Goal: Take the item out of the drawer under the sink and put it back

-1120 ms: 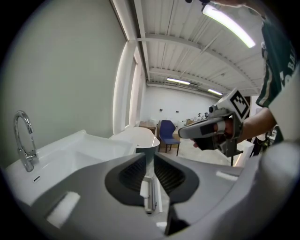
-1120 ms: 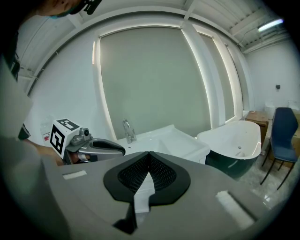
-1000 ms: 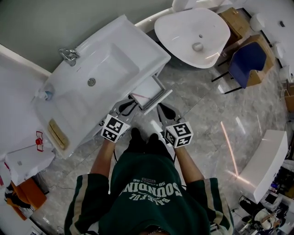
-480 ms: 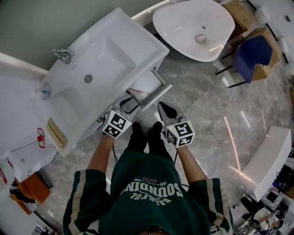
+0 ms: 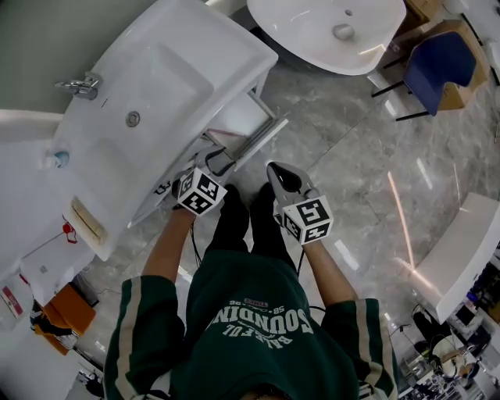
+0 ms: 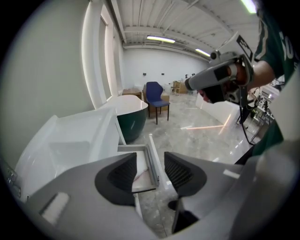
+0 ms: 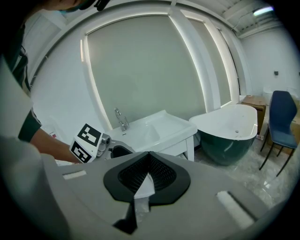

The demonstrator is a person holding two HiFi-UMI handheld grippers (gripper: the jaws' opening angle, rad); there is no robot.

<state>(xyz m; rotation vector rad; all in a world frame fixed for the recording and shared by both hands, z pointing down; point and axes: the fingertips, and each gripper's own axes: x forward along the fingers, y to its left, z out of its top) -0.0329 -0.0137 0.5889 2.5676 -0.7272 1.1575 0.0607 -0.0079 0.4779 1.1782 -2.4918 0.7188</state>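
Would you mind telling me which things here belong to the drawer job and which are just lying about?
Belongs to the job:
open white drawer under the white rectangular sink
thin white item pinched in the shut right tongs
left tongs, jaws just opened and empty, aimed at the drawer

Just lying about:
white oval bathtub
blue chair
chrome tap

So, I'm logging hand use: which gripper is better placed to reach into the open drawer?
Left. The left gripper has just opened its empty jaws, aimed at the drawer; the right gripper is shut on a white piece.
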